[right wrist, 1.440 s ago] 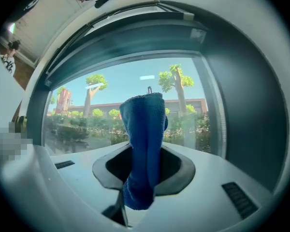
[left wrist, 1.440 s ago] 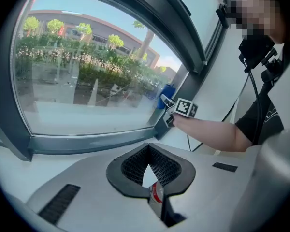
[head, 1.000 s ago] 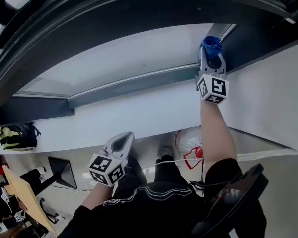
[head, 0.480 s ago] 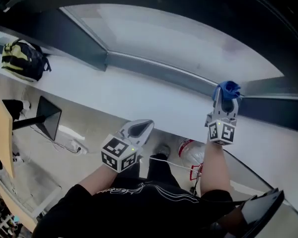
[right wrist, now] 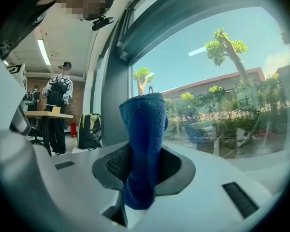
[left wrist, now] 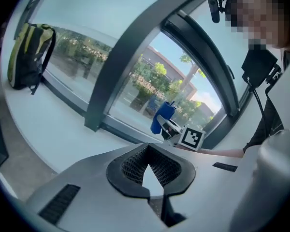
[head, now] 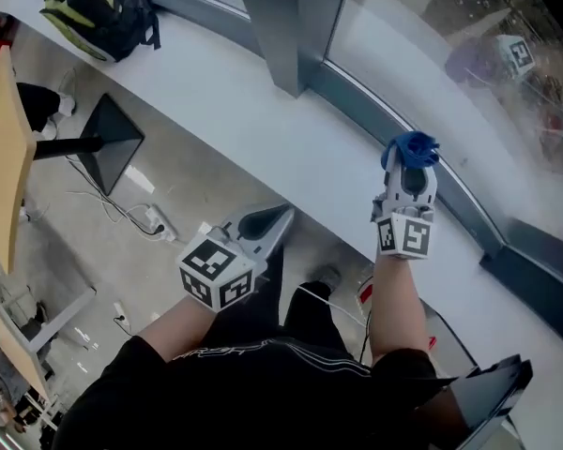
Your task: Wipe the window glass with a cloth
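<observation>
Gripping a blue cloth (right wrist: 144,144), the right tool (head: 408,174) has its jaws closed on the fabric, which stands up past their tips in a bunched fold. Ahead of this tool lies the window glass (head: 422,54), with the dark lower frame (head: 357,106) just beneath the cloth; whether cloth and glass touch cannot be told. The left tool (left wrist: 150,164) hangs lower, near the edge of the white sill (head: 253,111), its jaws drawn together with nothing between them. Far to that tool's left, a black-and-yellow backpack (head: 98,7) sits on the sill.
</observation>
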A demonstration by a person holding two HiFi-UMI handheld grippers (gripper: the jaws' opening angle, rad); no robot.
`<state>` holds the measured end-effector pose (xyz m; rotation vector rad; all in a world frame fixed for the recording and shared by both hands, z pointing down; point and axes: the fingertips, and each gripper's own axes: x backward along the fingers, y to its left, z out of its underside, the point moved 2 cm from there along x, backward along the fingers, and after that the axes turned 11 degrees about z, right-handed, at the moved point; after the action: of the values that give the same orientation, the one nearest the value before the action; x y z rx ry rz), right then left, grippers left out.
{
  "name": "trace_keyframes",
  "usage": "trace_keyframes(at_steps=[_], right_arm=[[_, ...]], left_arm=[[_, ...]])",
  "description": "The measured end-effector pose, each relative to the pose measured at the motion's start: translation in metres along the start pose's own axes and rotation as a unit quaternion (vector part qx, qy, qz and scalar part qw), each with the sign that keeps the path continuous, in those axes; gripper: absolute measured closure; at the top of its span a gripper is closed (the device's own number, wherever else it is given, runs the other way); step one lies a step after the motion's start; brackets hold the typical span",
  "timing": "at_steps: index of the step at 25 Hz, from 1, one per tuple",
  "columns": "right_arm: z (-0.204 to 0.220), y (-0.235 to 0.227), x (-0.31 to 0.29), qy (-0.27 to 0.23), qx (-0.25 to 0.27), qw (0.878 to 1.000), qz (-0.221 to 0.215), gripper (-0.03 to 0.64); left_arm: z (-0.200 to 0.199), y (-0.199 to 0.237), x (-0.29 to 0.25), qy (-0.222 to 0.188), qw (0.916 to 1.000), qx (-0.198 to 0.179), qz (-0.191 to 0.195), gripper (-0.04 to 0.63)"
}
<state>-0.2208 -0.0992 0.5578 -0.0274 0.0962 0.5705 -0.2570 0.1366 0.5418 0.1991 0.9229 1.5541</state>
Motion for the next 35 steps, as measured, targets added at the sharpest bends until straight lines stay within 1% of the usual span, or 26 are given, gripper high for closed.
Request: trace_keyframes(at_steps=[3, 5, 8, 11, 17, 20, 25, 31, 35], right_arm=[[0.012, 0.052, -0.051, 0.002, -0.006, 1.000, -0.021, 0.518], [0.020, 0.077, -0.083, 0.007, -0.007, 1.000, -0.028, 0.518], [0.032, 0.104, -0.123, 0.019, -0.006, 0.999, -0.034, 0.518], [0.047, 0.116, -0.156, 0.035, -0.008, 0.999, -0.031, 0.518], [0.066, 0.114, -0.192, 0.049, 0.000, 0.999, 0.004, 0.518], [0.070, 0.117, -0.194, 0.050, 0.007, 0.999, 0.002, 0.518], [0.069, 0.112, -0.191, 0.043, 0.002, 0.999, 0.000, 0.518], [0.074, 0.065, -0.159, 0.045, -0.020, 0.998, 0.029, 0.518], [0.073, 0.022, -0.129, 0.048, -0.016, 0.996, 0.067, 0.518]], left_arm=[[-0.003, 0.034, 0.025, -0.012, 0.9992, 0.037, -0.008, 0.589], [-0.005, 0.050, 0.036, -0.014, 0.9985, 0.052, -0.008, 0.589], [-0.013, 0.068, 0.049, -0.017, 0.9984, 0.054, -0.010, 0.589], [-0.021, 0.084, 0.055, -0.019, 0.9984, 0.052, -0.012, 0.589], [-0.020, 0.103, 0.061, -0.005, 0.9984, 0.054, -0.014, 0.589], [-0.016, 0.103, 0.060, 0.010, 0.9984, 0.054, -0.011, 0.589], [-0.019, 0.096, 0.046, 0.029, 0.9990, 0.033, -0.004, 0.589], [-0.005, 0.073, 0.007, 0.065, 0.9974, 0.028, 0.018, 0.589], [0.005, 0.054, -0.020, 0.097, 0.9941, 0.016, 0.047, 0.589]])
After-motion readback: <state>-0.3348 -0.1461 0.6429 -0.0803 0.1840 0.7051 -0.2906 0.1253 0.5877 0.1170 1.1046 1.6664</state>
